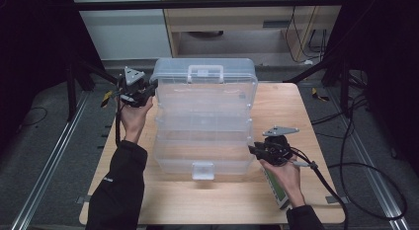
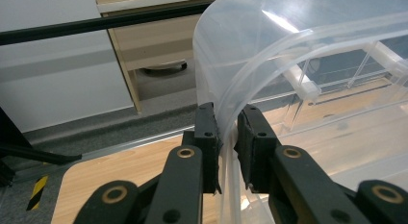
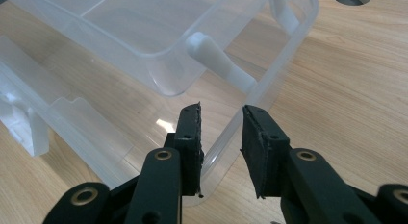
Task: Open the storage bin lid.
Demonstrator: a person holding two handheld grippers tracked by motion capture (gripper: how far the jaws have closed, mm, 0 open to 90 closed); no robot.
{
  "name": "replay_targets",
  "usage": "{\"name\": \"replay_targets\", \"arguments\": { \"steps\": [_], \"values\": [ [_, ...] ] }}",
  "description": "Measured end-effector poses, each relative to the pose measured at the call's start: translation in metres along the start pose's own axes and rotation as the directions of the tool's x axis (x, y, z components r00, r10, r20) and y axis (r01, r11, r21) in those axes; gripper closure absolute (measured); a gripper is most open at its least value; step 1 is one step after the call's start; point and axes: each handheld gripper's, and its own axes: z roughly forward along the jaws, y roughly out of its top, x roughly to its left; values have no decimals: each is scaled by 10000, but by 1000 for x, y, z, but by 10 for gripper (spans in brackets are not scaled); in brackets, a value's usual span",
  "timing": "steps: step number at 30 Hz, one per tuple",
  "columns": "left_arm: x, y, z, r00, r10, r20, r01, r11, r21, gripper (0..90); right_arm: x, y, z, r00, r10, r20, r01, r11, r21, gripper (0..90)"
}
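A clear plastic tiered storage box (image 1: 205, 126) stands opened out on the wooden table (image 1: 296, 106), its lid (image 1: 237, 74) with a white handle (image 1: 205, 72) raised at the back. My left gripper (image 1: 150, 89) is at the lid's left edge, and in the left gripper view its jaws (image 2: 228, 137) are shut on the lid's curved clear rim (image 2: 250, 75). My right gripper (image 1: 252, 150) sits at the box's front right corner. Its jaws (image 3: 221, 132) straddle the bottom tray's wall (image 3: 269, 75) with a gap at each pad. A white hinge arm (image 3: 221, 60) lies just beyond them.
A white latch (image 1: 203, 171) hangs at the box's front middle. Bare table lies right of the box and along the front edge. Black frame posts (image 1: 341, 67) stand at both back corners. Cables (image 1: 365, 180) trail on the floor at the right. A wooden cabinet (image 1: 247, 22) stands behind.
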Motion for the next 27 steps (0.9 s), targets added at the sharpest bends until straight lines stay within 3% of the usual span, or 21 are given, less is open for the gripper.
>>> {"name": "replay_targets", "arguments": {
  "steps": [27],
  "values": [
    [7, 15, 41, 9996, -146, -243, 156, 9989, 433, 777, -3, 3, 2, 9998, -142, -155, 145, 9997, 179, 666]
  ]
}}
